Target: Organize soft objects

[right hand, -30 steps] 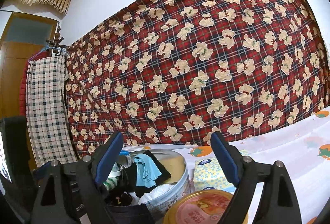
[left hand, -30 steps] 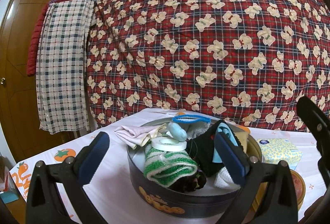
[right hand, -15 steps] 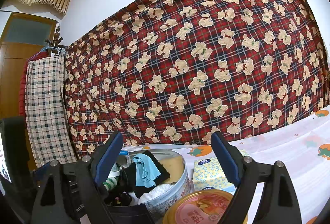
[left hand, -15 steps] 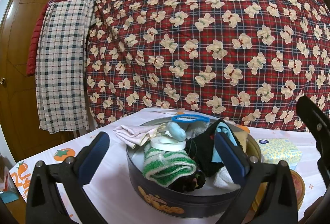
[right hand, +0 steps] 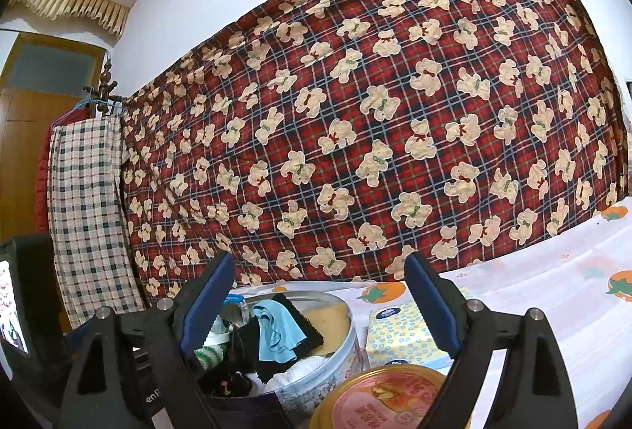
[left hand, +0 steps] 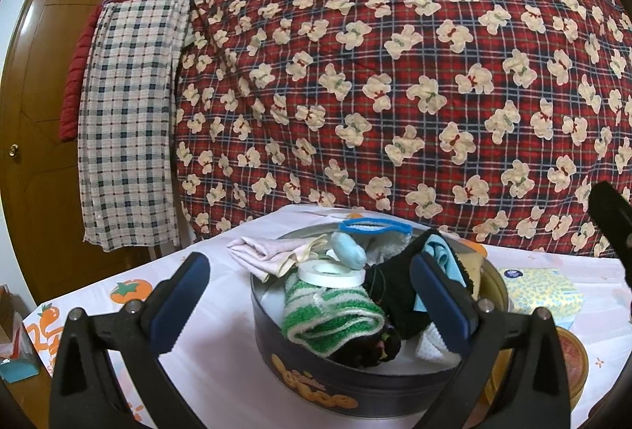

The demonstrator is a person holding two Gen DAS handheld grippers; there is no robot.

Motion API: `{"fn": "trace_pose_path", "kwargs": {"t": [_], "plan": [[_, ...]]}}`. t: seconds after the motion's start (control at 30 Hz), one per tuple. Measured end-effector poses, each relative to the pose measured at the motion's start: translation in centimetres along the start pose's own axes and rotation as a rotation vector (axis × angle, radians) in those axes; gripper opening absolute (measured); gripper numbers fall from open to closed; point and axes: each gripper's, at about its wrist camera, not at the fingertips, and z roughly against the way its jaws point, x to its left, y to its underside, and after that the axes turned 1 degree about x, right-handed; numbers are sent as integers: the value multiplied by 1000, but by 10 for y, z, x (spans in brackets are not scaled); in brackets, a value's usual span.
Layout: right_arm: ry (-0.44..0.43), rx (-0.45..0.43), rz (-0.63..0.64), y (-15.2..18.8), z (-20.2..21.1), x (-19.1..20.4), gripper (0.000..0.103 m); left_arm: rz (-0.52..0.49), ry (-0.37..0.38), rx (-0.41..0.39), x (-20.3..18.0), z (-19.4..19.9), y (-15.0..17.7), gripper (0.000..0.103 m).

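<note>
Partly hidden behind the left gripper's (left hand: 304,294) right-hand blue finger, the round dark metal tin (left hand: 316,389) keeps its far contents hard to make out: the black fabric (left hand: 395,286) and light blue cloth (left hand: 438,251) inside it show only in part, and the white item (left hand: 428,344) at the tin's near-right wall is cut off by that finger. Heaped in the tin are a green-and-white striped knit piece (left hand: 331,318), a white tape roll (left hand: 331,273) on top of it, and a pale pink cloth (left hand: 264,251) draped over the tin's far-left rim. Both claws are spread wide, holding nothing. The left hovers just in front of the tin; the right gripper (right hand: 320,306) hangs over the tin's right side, above an orange round lid (right hand: 391,401) cropped by the frame. A yellow patterned tissue pack (right hand: 399,330) lies just right of the tin.
</note>
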Motion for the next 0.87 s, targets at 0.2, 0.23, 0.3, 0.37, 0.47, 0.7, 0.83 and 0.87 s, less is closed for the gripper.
{"fn": "trace_pose_path", "kwargs": {"t": [0.2, 0.23, 0.3, 0.37, 0.47, 0.7, 0.83, 0.87], "plan": [[1, -1, 1, 0, 0, 0, 90, 8, -17, 7, 0, -1, 2, 103], [1, 0, 2, -1, 0, 0, 90, 9, -15, 10, 0, -1, 2, 103], [1, 1, 1, 0, 0, 0, 90, 10, -9, 19, -2, -2, 2, 103], [1, 0, 2, 0, 0, 0, 90, 9, -27, 24, -3, -3, 3, 103], [-1, 0, 5, 0, 0, 0, 90, 0, -48, 23, -5, -2, 3, 103], [0, 1, 4, 0, 0, 0, 91, -1, -43, 25, -5, -3, 3, 103], [0, 2, 4, 0, 0, 0, 91, -8, -38, 29, -6, -4, 4, 103], [0, 2, 3, 0, 0, -1, 91, -10, -39, 32, -6, -5, 4, 103]]}}
